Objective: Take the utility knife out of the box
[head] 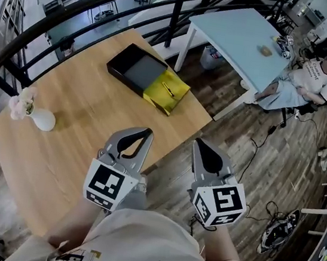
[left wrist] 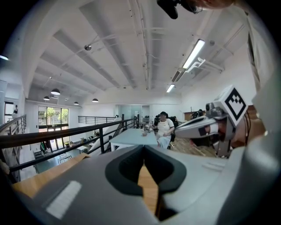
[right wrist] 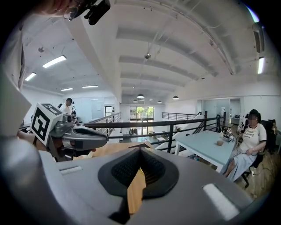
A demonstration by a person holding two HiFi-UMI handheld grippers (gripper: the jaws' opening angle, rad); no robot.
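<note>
Utility knife (head: 168, 89), slim with a dark streak, lies in a yellow tray (head: 156, 96) that sticks out of a flat black box (head: 131, 65) on the far side of the round wooden table (head: 77, 145). Left gripper (head: 147, 132), grey with a marker cube, is above the near table edge, jaws closed tip to tip, nothing between them. Right gripper (head: 200, 143) is beside it over the wood floor, jaws likewise together and empty. Both are well apart from the box. A white vase (head: 41, 119) stands at the left.
</note>
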